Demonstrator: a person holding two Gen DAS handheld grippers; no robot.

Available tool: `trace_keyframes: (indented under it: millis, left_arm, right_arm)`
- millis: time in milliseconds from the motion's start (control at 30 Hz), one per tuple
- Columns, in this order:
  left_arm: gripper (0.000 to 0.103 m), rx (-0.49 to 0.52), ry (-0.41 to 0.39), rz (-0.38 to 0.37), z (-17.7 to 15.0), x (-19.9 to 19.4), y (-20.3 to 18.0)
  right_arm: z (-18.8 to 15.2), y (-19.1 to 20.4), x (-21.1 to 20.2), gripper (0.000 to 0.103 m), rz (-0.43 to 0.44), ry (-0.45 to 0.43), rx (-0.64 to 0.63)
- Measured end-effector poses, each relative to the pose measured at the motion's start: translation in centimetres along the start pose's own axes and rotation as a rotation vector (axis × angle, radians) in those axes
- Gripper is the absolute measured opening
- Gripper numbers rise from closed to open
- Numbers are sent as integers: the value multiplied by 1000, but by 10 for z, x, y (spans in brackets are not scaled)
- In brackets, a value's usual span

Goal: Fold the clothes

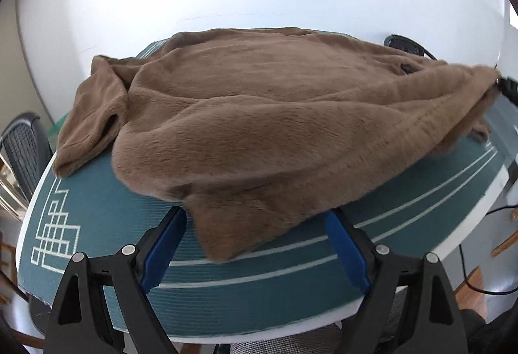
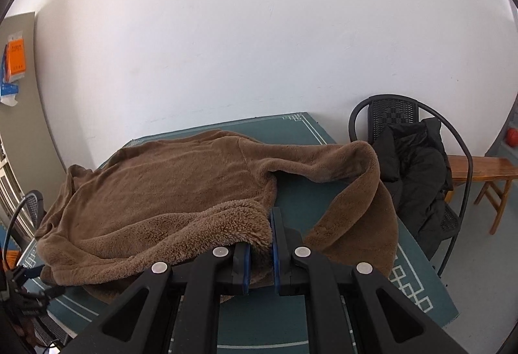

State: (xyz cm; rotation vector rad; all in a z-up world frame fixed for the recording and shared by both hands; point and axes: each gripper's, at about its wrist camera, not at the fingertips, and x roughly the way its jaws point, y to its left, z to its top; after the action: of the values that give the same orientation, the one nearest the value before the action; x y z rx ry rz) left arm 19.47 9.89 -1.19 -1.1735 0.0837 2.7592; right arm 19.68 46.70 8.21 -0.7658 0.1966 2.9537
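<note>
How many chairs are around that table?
2. One chair stands right of the table with a black coat on it; another chair sits at the left edge. Others may be hidden.

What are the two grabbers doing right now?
Left hand-held gripper: open, holding nothing.
Right hand-held gripper: closed on the brown fleece top.

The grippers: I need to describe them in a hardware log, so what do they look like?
Both look identical. The left gripper and right gripper have matte black angular linkage arms with triangular cut-outs, round silver pivot pins, and flat blue pads lining the inner fingers. No markings or sleeves are visible.
</note>
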Motion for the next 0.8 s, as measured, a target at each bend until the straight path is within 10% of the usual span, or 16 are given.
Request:
trace_keyframes:
  millis: [333,733,800]
  left_arm:
    - [90,-324,-84,-93,21,-5,45]
    - [89,-259,-12,-27,30,21,26]
    - [70,-279,-1,-19,30,25,29]
  right_arm:
    - [-11,-4,3,10,-13,30,-18]
    - [-25,7,6,10,-22,64,-85]
    - [-27,9,5,10,-20,67,-95]
